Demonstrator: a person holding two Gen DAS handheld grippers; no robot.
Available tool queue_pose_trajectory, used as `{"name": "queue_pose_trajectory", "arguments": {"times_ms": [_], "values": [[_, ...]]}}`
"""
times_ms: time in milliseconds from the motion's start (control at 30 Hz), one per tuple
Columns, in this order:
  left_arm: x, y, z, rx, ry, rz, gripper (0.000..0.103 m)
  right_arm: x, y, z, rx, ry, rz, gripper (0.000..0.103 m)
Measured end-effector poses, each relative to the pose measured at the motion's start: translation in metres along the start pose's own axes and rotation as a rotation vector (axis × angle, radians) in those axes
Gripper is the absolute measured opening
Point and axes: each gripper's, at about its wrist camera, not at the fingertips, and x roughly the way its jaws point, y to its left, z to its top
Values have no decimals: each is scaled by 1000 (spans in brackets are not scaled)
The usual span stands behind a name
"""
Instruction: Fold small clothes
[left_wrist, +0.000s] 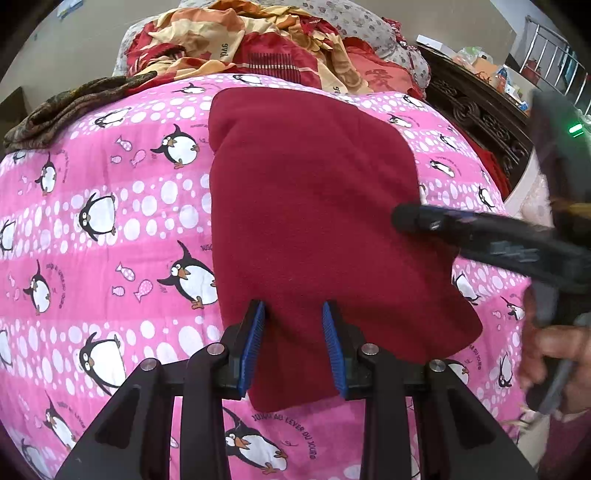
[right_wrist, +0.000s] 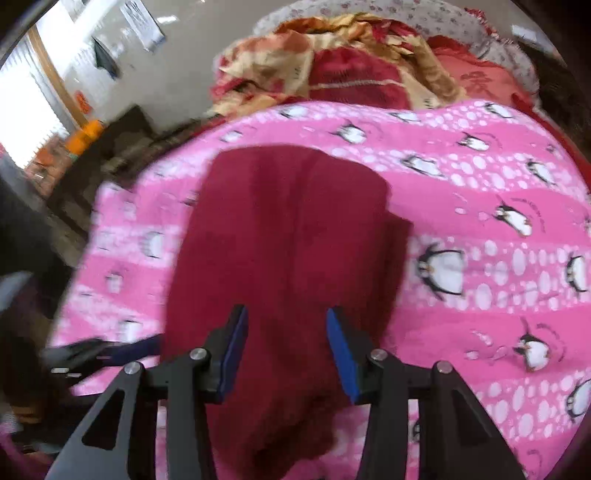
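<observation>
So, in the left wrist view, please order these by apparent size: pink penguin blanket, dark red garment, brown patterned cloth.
1. pink penguin blanket, largest
2. dark red garment
3. brown patterned cloth, smallest, though it lies farther away and is partly cut off.

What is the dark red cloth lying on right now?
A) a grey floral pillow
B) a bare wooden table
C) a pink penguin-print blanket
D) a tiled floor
C: the dark red cloth lies spread on the pink penguin-print blanket, which shows on both sides of it.
</observation>
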Motion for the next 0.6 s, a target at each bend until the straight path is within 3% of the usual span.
{"name": "queue_pose_trajectory", "arguments": {"times_ms": [33, 267, 367, 433, 500, 600], "values": [[0, -1, 0, 3, 0, -2, 11, 7, -4, -2, 1, 7, -37, 33], [-2, 1, 3, 6, 7, -1, 12, 3, -16, -4, 37, -8, -11, 33], [-13, 10, 8, -28, -18, -42, 12, -9, -20, -8, 59, -37, -27, 54], [-17, 20, 14, -59, -37, -75, 21, -11, -29, -14, 92, -51, 1, 70], [-13, 31, 19, -101, -28, -119, 29, -5, -38, -19, 120, -45, 32, 74], [1, 47, 24, -175, -3, -182, 30, 12, -54, -28, 194, -22, 124, 77]]}}
